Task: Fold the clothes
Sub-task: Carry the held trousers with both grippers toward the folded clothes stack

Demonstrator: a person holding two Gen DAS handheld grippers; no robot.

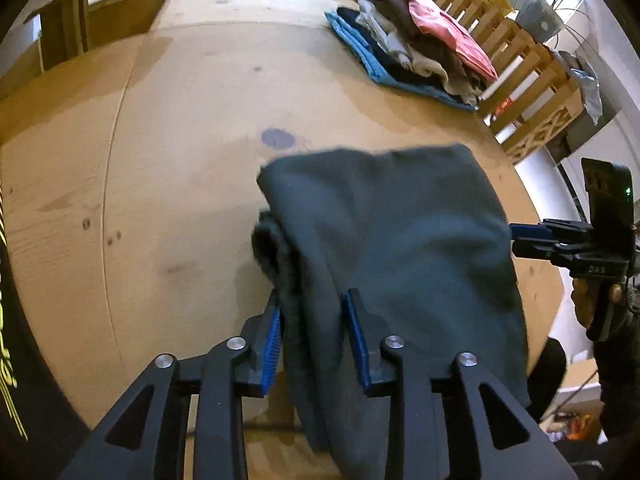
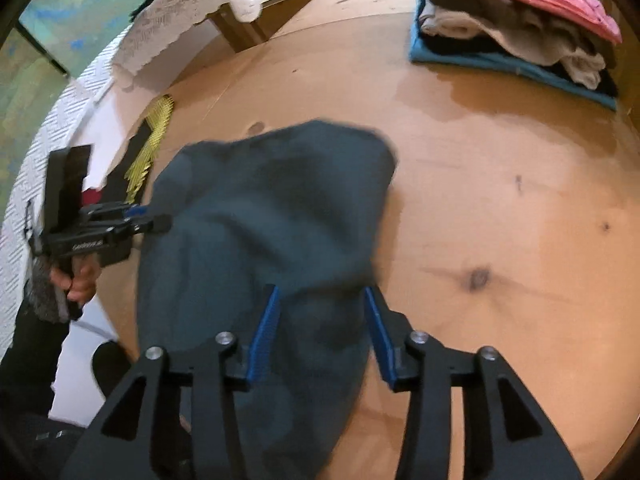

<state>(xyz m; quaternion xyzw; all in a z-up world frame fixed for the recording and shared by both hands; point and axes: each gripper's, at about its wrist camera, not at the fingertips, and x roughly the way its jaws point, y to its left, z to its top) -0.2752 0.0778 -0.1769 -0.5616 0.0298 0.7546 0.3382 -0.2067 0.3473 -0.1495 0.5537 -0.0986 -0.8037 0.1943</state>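
- The dark green garment (image 1: 384, 240) lies folded over on the near part of the wooden desk (image 1: 168, 184), its near end spilling over the desk's near edge between the two grippers.
- It looks like soft, thick knit: limp, light, not fragile, likely to sag and unroll if lifted by one point. The doubled layers along its left edge suggest some bulk.
- Judging from that, the best hold is at the near corners, one on each side, pinching all layers together so the fold stays square.
- The left gripper (image 1: 314, 316) has its blue pads apart, straddling the rolled left edge of the cloth; the pads do not appear to press on it.
- The right gripper (image 2: 322, 312) also stands apart, cloth lying between its fingers without being clamped.
- The left wrist view shows the thick rolled edge on the left and a slatted wooden fence (image 1: 500, 40) behind the stack of folded clothes (image 1: 416, 44) at the far right.
- The right wrist view alone shows the garment's right border, bare desk to its right, and a white lace cloth (image 2: 160, 28) at the far left.
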